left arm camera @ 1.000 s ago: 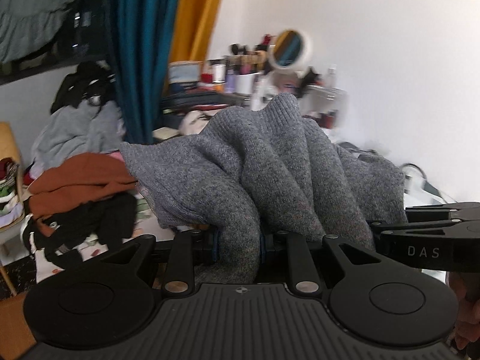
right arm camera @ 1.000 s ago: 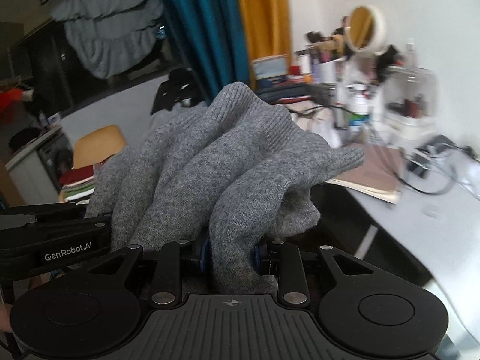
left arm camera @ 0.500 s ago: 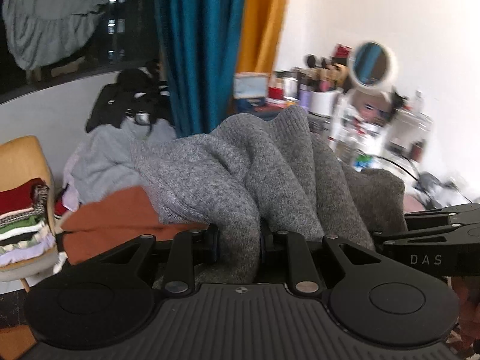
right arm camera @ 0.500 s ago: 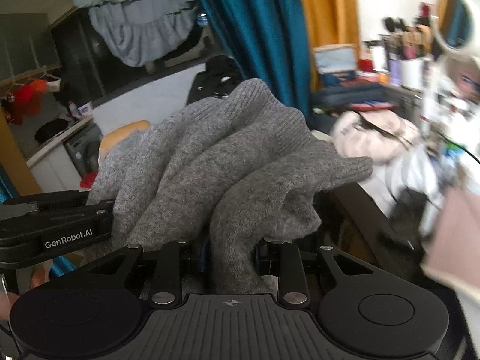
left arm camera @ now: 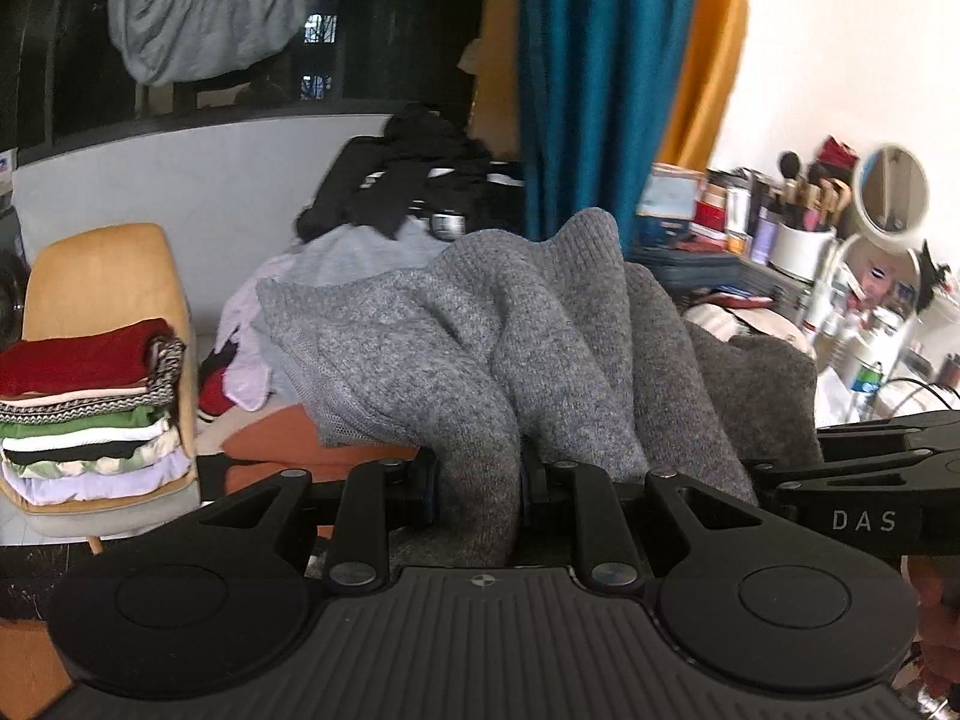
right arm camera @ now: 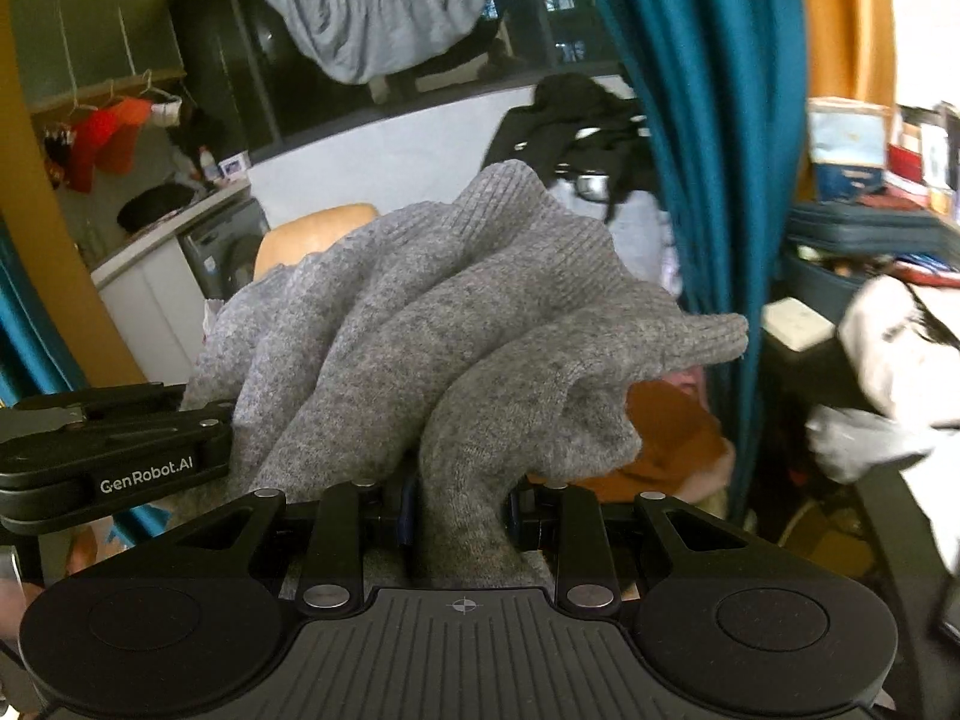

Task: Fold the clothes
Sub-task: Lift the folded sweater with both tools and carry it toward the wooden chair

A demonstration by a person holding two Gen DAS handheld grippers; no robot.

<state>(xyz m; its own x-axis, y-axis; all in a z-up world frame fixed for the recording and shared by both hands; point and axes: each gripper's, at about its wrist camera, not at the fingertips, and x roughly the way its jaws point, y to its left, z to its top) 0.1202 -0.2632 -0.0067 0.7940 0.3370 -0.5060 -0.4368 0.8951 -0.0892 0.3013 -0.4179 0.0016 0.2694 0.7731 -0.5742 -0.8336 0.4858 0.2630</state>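
**Both grippers swung sideways with the sweater in grip**

Since the earlier frames both grippers have swept across the room: the cluttered desk [left arm camera: 780,276] with its round mirror [left arm camera: 891,189] has slid to 3 o'clock in the left wrist view, and the tan chair [left arm camera: 102,276] with its stack of folded clothes [left arm camera: 90,408] has come in at 9 o'clock.

Left gripper [left arm camera: 477,474]: jaws narrowly parted, clamped on a thick fold of the grey sweater [left arm camera: 480,330]. Right gripper [right arm camera: 459,501]: same condition, jaws pinched on the same sweater. The garment is bunched and carried between the two grippers, clear of any surface, its ribbed edge standing up at 12 o'clock.

Behind it: teal curtain [left arm camera: 600,90], an orange garment [right arm camera: 672,438] lower down, loose dark clothing [left arm camera: 414,180] heaped at the far ledge.
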